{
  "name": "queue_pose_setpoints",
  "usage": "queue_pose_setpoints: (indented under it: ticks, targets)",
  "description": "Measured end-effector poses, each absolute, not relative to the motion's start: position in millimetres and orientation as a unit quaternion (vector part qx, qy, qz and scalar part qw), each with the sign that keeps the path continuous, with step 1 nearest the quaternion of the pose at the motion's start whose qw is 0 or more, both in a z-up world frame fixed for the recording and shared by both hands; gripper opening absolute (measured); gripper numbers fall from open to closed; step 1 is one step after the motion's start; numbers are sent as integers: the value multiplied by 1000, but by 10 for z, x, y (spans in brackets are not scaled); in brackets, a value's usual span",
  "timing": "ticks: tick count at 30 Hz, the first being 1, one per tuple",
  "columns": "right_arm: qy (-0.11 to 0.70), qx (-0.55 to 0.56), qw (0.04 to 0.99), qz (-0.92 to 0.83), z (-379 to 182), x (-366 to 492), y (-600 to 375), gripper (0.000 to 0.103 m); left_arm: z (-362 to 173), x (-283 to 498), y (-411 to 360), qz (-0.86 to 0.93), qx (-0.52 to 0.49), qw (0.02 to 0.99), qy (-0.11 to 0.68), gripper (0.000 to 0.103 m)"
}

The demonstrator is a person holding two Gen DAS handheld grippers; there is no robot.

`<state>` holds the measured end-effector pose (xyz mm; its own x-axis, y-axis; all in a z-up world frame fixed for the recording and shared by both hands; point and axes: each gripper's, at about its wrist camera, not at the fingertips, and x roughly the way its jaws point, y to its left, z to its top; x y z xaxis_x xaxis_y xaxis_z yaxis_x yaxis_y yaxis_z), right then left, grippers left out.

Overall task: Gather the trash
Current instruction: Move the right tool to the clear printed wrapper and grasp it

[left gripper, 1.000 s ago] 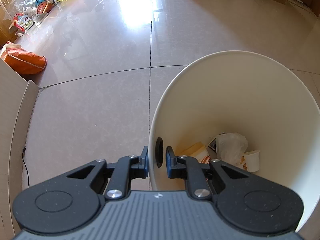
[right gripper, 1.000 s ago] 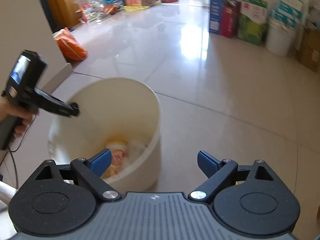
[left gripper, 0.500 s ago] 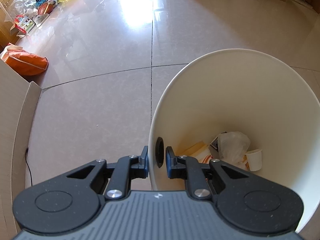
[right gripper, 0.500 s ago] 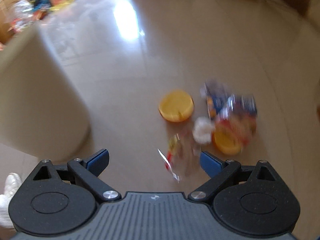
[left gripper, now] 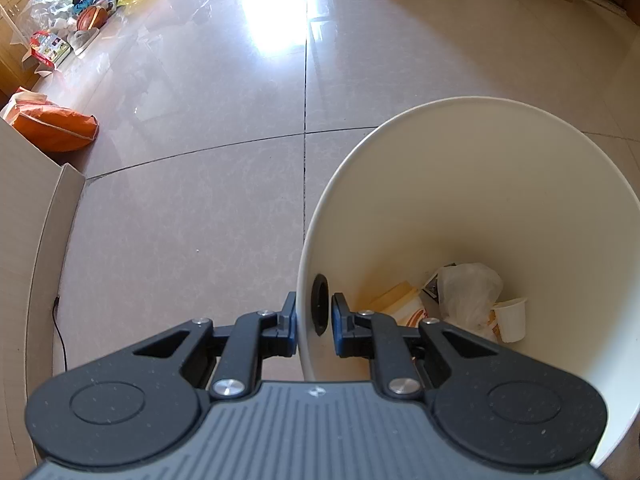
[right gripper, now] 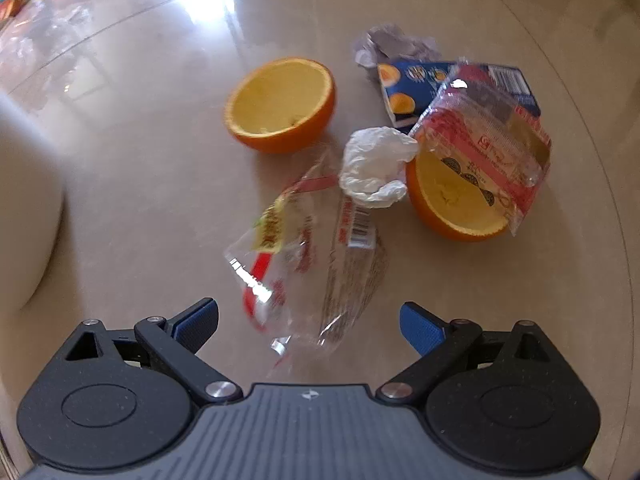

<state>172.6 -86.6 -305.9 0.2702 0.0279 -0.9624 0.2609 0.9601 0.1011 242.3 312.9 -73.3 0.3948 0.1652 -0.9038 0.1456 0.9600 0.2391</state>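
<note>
Item one: your left tongs point(left gripper: 313, 317) are clamped on the rim of the white bin point(left gripper: 472, 184), one pad outside the wall and one inside, beside a round hole in that wall. The bin stands on the tiled floor point(left gripper: 192, 208). Inside it, at the bottom, lie a crumpled plastic bag point(left gripper: 468, 292), a small white cup point(left gripper: 510, 318) on its side just beside the bag, and an orange-and-white paper carton point(left gripper: 402, 302) on the bag's other side.

Item two: your right tongs point(right gripper: 310, 322) stand wide apart with nothing between the pads, pointing steeply down at the trash on the floor.

Item three, trash, placed relative to the clear wrapper point(right gripper: 308, 256): the clear wrapper with red and yellow print lies just ahead of the tongs. A crumpled white tissue point(right gripper: 374, 164) touches its far edge. A hollowed orange half point(right gripper: 282, 104) sits beyond it, cut side up. A second orange half point(right gripper: 452, 204) sits beyond and to the right, touching the tissue, partly covered by a red-printed snack packet point(right gripper: 480, 136). A blue carton point(right gripper: 420, 88) lies farther back under that packet, with a greyish crumpled scrap point(right gripper: 396, 46) behind it.
</note>
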Motion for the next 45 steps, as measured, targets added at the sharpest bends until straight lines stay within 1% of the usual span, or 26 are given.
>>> queue_pose_setpoints:
  ticks: [6,10,16,18,21,23,24,26,27,29,30,31,32,39,45]
  targets:
    - [618,146,768,-77,-3212,1931,-913,99,-744,2423,3116,6,143,823,550,14]
    - [627,136,762,-82,-3275,2120,-881,103,-742,2423,3118,7,142,823,550,14]
    - [648,145,742,-87,-3284,2375,-917,103,-738,2427,3126,8,139,823,550,14]
    - [651,148,739,-90,-3271,2409,-941,99,-737,2427,3128,8,140,823,550,14]
    - [651,135,740,-102,-3207,2430,-986,87,-736,2426,3129,8,139,823,550,14]
    - [652,117,741,-107,-3182,2412,-941,76,-738,2427,3132,8,138,823,550,14]
    - [652,108,742,-107,-3183,2400,-897,74,-739,2426,3136,8,138,823,551,14]
    - [650,103,746,-103,-3160,2381,-877,60,-740,2425,3136,9,136,824,551,14]
    - [650,101,746,-101,-3149,2373,-857,56,-741,2424,3136,8,136,823,551,14]
    - [651,99,746,-98,-3095,2255,-852,41,-740,2424,3137,8,137,823,551,14]
    - [653,102,745,-97,-3087,2246,-859,36,-739,2423,3138,8,136,823,551,14]
    - [654,108,743,-95,-3083,2236,-870,28,-738,2423,3139,9,135,823,551,14]
    - [656,115,740,-92,-3077,2220,-893,27,-738,2422,3141,9,135,824,551,14]
    - [652,120,746,-69,-2862,2076,-934,27,-734,2424,3148,8,133,823,552,14]
    - [647,92,757,-23,-2423,1835,-807,27,-736,2427,3149,7,134,823,551,14]
